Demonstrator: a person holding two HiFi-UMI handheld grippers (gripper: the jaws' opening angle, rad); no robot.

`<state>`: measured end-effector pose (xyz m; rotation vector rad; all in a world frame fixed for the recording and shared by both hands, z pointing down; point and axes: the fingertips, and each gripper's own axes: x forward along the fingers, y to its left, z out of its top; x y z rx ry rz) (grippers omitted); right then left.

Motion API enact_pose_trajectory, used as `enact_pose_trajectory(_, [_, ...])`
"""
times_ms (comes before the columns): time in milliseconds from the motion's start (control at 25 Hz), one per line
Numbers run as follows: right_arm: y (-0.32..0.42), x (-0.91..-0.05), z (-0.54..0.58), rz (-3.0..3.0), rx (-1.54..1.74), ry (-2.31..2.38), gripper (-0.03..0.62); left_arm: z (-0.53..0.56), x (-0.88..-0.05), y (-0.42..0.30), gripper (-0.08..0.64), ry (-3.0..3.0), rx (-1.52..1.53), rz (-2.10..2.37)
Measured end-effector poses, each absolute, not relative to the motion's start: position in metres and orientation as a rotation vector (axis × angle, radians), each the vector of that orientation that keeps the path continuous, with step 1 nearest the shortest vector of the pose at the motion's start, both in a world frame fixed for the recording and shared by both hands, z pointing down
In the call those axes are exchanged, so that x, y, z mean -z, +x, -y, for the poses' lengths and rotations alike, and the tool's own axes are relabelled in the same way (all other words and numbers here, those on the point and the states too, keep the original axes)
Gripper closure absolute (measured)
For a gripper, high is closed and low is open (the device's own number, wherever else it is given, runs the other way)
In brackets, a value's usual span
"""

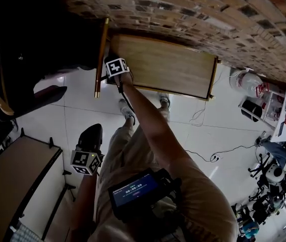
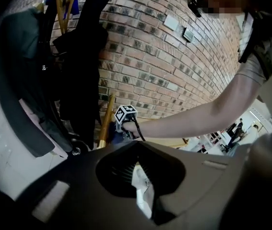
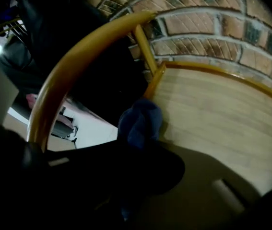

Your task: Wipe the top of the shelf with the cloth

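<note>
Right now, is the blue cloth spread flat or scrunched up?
Scrunched up: the cloth is a bunched blue wad pinched in the right gripper, at the shelf top edge.

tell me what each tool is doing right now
left tool: closed, empty
right tool: closed on the blue cloth

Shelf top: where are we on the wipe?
Done: the blue cloth is picked up and clamped in the right claw. In hand: that claw holds the cloth at the near left corner of the shelf top, by the yellow post. Left: the rest of the wooden top; nothing visible shows which parts are already wiped. The left claw hangs low, empty.
</note>
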<state>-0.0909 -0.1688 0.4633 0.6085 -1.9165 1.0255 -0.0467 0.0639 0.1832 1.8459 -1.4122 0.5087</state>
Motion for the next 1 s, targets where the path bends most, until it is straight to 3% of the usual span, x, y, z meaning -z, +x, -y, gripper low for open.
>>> enact_pose_trajectory(120, [-0.055,-0.47,0.185,1.893,-0.987,0.707,0.522,-0.071,-0.189,-0.048,0.583,1.831,-0.512,1.401])
enact_pose_trajectory(240, [0.037,-0.472,0.213,1.832,-0.968,0.914,0.522,-0.069,-0.189,-0.043,0.583,1.846,-0.515,1.378])
enact_pose_trajectory(360, [0.112,-0.471,0.212,1.85,-1.224,0.957,0.522,-0.058,-0.187,-0.035,0.583,1.88,-0.513,1.346])
enact_pose_trajectory(560, [0.352,-0.481,0.221,1.478,-1.159,1.305,0.522,-0.038,-0.187,-0.018,0.583,1.929,-0.532,1.289])
enact_pose_trajectory(640, [0.414,-0.478,0.217,1.346,-1.154,1.385,0.522,-0.031,-0.187,-0.009,0.583,1.941,-0.539,1.272])
enact_pose_trajectory(800, [0.482,-0.484,0.216,1.217,-1.107,1.479,0.522,-0.02,-0.185,0.008,0.581,1.97,-0.55,1.241])
enact_pose_trajectory(1000, [0.495,-0.48,0.21,1.169,-1.17,1.569,0.522,-0.019,-0.181,0.016,0.581,1.989,-0.537,1.236])
